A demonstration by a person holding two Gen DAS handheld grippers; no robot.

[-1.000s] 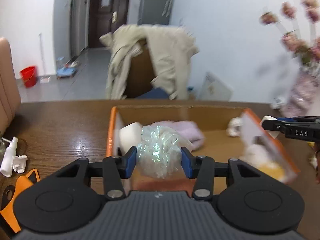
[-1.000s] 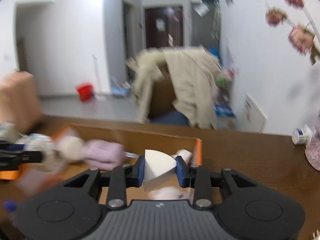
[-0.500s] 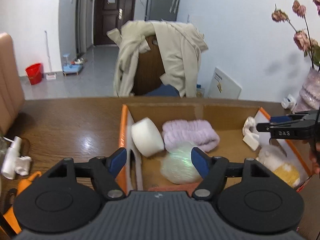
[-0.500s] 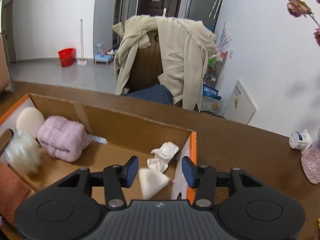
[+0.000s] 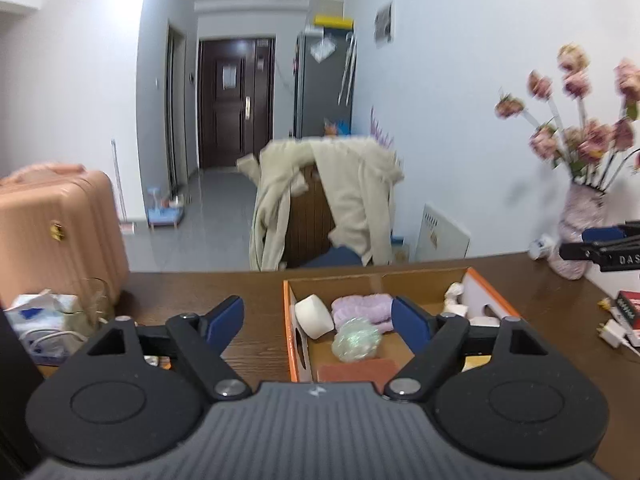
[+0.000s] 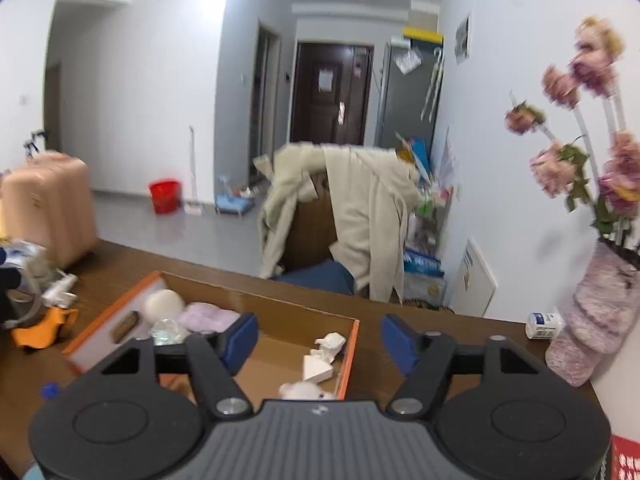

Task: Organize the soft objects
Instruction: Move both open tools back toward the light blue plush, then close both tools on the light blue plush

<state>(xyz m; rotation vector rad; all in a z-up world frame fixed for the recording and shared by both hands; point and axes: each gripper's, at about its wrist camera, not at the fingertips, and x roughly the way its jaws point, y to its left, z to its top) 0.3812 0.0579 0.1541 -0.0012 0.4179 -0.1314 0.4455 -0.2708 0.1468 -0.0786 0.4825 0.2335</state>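
The left gripper (image 5: 318, 322) is seen above the wooden table (image 5: 256, 292), its jaws spread wide and opening, with nothing gripped between them. The right gripper (image 6: 320, 338) is likewise empty, its jaws wide and opening. Inside the orange-edged cardboard box (image 5: 289, 322) are found a white foam roll (image 5: 314, 316), a lilac plush cloth (image 5: 364, 308) and an iridescent mesh puff (image 5: 356, 339), lying just beside one another; a white foam wedge (image 6: 316, 368) and a crumpled tissue (image 6: 330, 344) are lodged near the box's opposite end.
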